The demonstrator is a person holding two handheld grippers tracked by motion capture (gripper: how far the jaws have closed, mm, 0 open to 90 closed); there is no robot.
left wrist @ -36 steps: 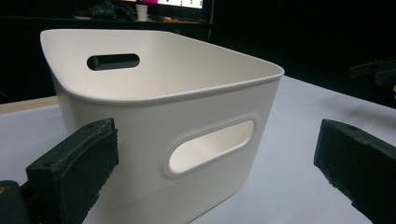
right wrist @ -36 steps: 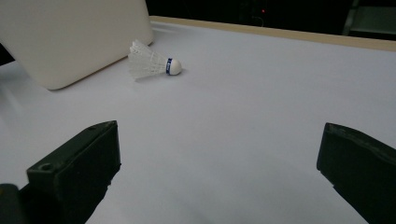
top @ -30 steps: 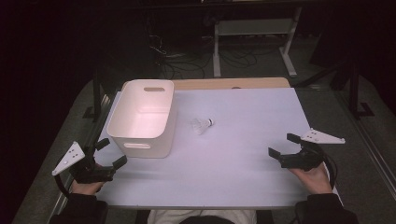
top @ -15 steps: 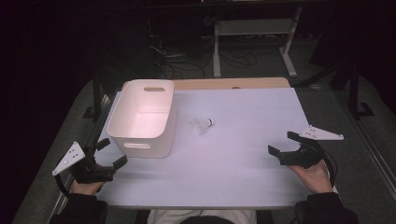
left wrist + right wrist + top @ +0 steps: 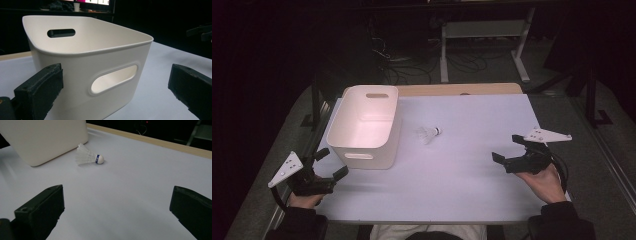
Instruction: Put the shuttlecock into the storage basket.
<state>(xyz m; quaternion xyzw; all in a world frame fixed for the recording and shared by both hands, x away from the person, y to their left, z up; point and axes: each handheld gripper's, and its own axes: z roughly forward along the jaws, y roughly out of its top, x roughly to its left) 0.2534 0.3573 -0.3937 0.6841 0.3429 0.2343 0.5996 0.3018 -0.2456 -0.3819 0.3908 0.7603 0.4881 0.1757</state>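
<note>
A white shuttlecock (image 5: 429, 134) (image 5: 88, 158) with a blue band lies on its side on the white table (image 5: 462, 175), just right of a white plastic bin (image 5: 364, 125) (image 5: 95, 65) with handle slots. My left gripper (image 5: 327, 162) (image 5: 117, 97) stands open at the table's front left corner, its jaws facing the bin's near wall. At the right edge my right gripper (image 5: 510, 148) (image 5: 117, 215) is open too, pointed toward the shuttlecock from some distance, with nothing between the jaws.
The bin looks empty inside. A wooden strip (image 5: 462, 89) runs along the table's far edge. Beyond it, in the dark, stand a desk frame (image 5: 482, 35) and cables on the floor.
My right gripper has shifted slightly toward the left and inward. The left gripper, bin and shuttlecock have stayed put.
</note>
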